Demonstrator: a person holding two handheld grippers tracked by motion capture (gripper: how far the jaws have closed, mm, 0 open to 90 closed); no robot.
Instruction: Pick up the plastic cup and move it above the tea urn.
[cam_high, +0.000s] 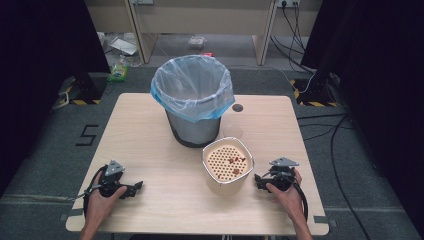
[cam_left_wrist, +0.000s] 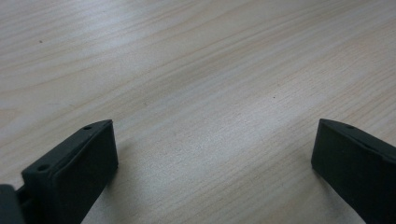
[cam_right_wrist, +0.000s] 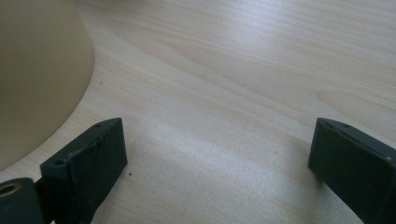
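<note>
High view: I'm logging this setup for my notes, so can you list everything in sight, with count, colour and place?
Table: one, light wood, centre.
Bin: one, grey with a pale blue liner, far middle of the table.
Strainer container: one, cream, perforated insert with reddish bits, in front of the bin.
Black spot: one, on the table right of the bin.
Floor clutter: several items, mixed colours, beyond the table.
Left gripper: one, black, near left, open.
Right gripper: one, black, beside the container, open.
</note>
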